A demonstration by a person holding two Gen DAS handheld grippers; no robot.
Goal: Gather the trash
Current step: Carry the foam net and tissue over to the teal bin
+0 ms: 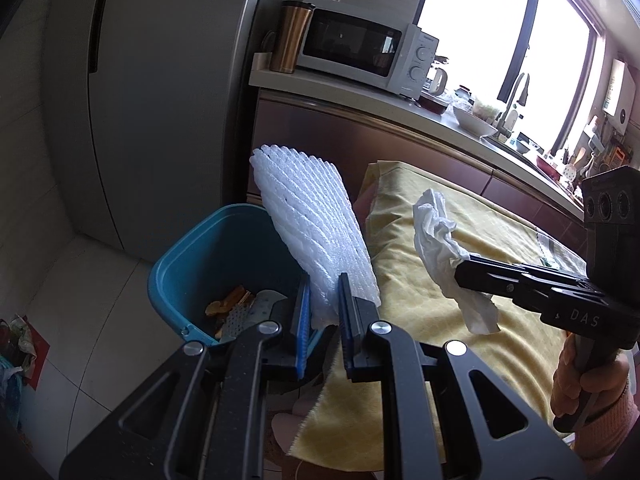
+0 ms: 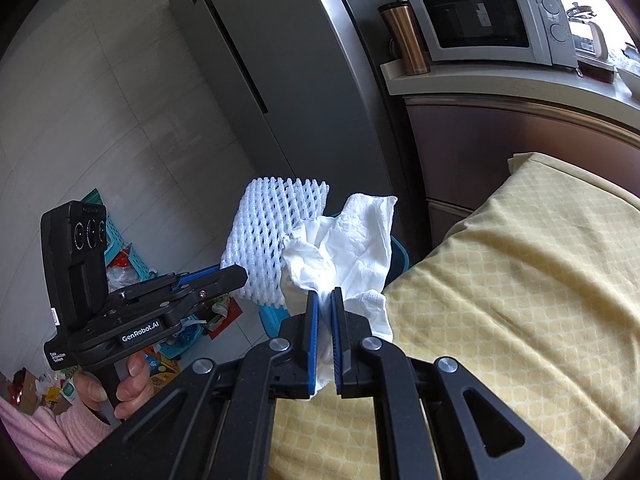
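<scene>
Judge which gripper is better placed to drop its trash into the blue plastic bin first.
Left. The left gripper holds the white foam net sleeve right by the blue plastic bin; the right gripper, holding the crumpled white tissue, hangs over the yellow cloth.

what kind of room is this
Almost certainly a home kitchen: a microwave stands on a counter beside a tall grey fridge, and further along the counter there is a sink tap below a window, with dishes around it.

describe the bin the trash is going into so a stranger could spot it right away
Start at the tall grey fridge; on the floor between it and the yellow-covered table stands a teal plastic bin. It is open-topped with scraps already inside, and the white foam net in the left gripper hangs at its rim.
</scene>
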